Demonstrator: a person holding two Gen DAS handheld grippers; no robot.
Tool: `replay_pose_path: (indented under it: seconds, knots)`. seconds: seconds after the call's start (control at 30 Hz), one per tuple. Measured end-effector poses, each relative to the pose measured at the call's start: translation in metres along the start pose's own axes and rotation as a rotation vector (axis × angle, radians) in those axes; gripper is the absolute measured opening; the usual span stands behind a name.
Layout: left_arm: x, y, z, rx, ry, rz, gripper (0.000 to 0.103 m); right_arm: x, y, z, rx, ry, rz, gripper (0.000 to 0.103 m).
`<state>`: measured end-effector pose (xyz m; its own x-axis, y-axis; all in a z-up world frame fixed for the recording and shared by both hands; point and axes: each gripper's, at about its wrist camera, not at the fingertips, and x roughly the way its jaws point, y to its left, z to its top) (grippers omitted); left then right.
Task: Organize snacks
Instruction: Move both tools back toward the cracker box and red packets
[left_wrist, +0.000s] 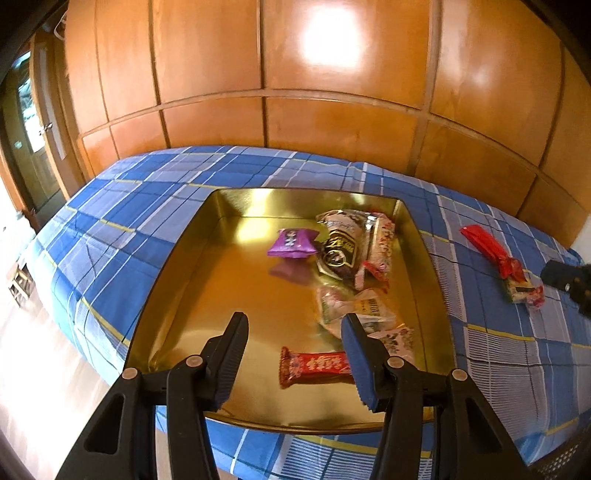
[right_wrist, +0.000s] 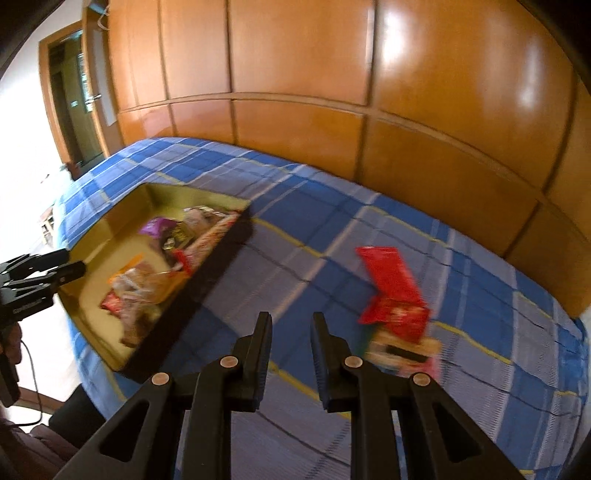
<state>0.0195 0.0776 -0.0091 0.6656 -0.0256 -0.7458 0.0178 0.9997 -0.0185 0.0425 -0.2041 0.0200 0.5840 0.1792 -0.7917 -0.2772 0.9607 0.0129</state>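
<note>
Left tongs (left_wrist: 293, 328) hang part-open, empty over the gold tray (left_wrist: 177, 266); right tongs (right_wrist: 290, 325), closed and empty, face red packets (right_wrist: 391, 291).

Glossy gold metal tray (left_wrist: 177, 258); plaid cloth (left_wrist: 122, 206); glossy wood panels (left_wrist: 207, 55).

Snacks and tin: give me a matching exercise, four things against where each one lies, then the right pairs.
Things:
1. purple packet
2. red bar
3. long red packet
4. gold tin

Places:
A. on the cloth, outside the tin
B. in the tin, near its front edge
C. on the blue plaid cloth, holding snacks
D. in the tin, toward its far end

Pairs: 1-D, 2-B, 3-A, 4-C
</note>
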Motion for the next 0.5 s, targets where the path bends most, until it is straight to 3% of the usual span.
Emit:
replay_pose_path:
  seconds: [0.5]
  knots:
    - [-0.002,-0.054,0.012,0.131,-0.012,-0.060,0.053,-0.012,-0.144,-0.029,0.205,0.011,-0.211,0.024]
